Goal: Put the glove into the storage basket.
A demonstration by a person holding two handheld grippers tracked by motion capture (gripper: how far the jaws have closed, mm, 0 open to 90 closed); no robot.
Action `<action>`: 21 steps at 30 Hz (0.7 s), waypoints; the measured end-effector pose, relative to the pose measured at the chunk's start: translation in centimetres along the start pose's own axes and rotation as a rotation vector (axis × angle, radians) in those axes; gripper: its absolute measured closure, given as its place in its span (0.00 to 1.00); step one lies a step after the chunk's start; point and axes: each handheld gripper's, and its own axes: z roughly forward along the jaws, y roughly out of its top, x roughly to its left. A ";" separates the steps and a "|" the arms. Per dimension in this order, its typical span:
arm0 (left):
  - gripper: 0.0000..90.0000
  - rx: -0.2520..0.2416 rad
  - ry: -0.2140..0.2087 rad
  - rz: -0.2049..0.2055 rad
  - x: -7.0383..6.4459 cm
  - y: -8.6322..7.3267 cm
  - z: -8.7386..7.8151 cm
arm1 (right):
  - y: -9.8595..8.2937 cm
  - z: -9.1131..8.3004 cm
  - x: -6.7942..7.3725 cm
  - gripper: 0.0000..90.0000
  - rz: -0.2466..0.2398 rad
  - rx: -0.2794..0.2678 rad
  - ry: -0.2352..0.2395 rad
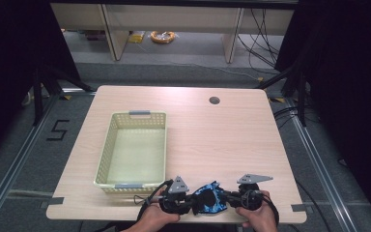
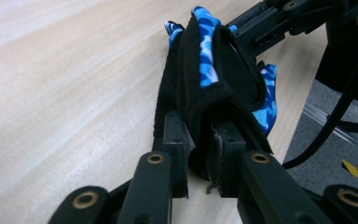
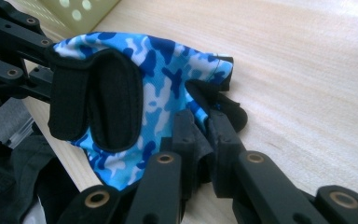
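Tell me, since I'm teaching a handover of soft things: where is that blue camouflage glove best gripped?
Probably by its edges, from opposite ends, as here: the left gripper pinches the black folded cuff of the glove, and the right gripper pinches the finger end. The fabric is thin and limp, so a hem or fold gives the jaws something to bite.

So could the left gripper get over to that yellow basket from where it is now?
Probably yes. The left gripper is shut on the blue glove, just right of the basket's near corner, with bare table between. But the right gripper also grips the glove, so it must follow or let go.
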 end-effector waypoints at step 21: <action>0.90 -0.043 0.013 0.000 0.5 0.7 -2.2 | 1.0 -1.0 0.9 0.95 -0.001 -0.078 0.049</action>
